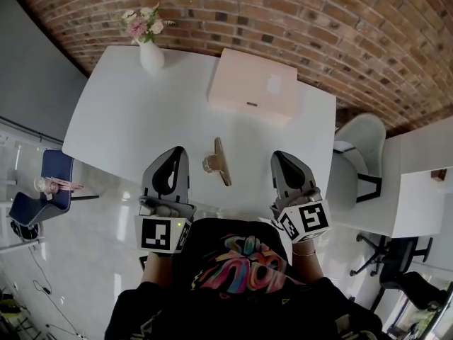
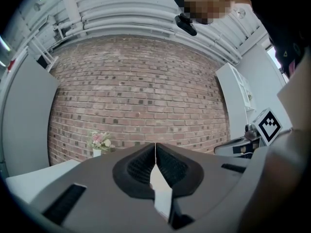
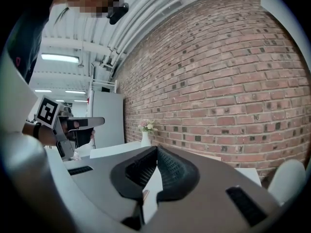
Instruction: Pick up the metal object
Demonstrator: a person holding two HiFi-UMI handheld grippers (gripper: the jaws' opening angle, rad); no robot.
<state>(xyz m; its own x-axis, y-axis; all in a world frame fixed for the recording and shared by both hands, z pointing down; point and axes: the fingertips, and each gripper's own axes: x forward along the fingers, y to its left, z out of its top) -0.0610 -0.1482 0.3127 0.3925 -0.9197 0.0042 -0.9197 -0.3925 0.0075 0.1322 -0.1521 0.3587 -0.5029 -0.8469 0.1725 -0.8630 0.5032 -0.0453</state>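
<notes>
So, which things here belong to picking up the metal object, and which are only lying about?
For the job: metal object on the white table; left gripper and right gripper, both shut, empty.
Lying about: vase of flowers; pale box; white chair.

- metal object [image 1: 221, 163]: shiny, brass-toned metal
- desk [image 1: 120, 119]: smooth white, slight sheen
- brick wall [image 1: 318, 20]: rough, matt
- left claw [image 2: 155, 148]: matt grey shell, ribbed black inner faces
</notes>
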